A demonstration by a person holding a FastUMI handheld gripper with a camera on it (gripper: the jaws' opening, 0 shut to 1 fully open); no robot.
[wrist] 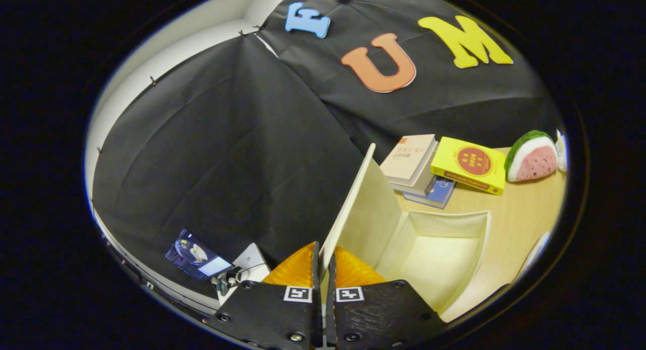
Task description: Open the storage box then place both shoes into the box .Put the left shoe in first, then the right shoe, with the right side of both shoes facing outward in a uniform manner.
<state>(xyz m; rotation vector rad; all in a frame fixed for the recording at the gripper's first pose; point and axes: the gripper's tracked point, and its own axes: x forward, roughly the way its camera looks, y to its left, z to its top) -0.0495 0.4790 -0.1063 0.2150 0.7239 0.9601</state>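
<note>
A cream storage box [444,223] sits on the wooden table, its inside bare. Its lid [353,203] is swung up and stands on edge, running from between my fingers toward the books. My gripper [323,261] is shut on the lid's near edge, one finger on each face of it. The view is tilted. No shoe is clearly visible; a pale curved object [535,251] peeks in beyond the box's right wall, too cut off to identify.
Several books lie behind the box: a beige stack [410,160], a yellow book [469,164] and a blue one [435,193] underneath. A watermelon-slice plush [532,157] sits further right. A phone screen [194,254] and a white device [250,261] lie left of the fingers.
</note>
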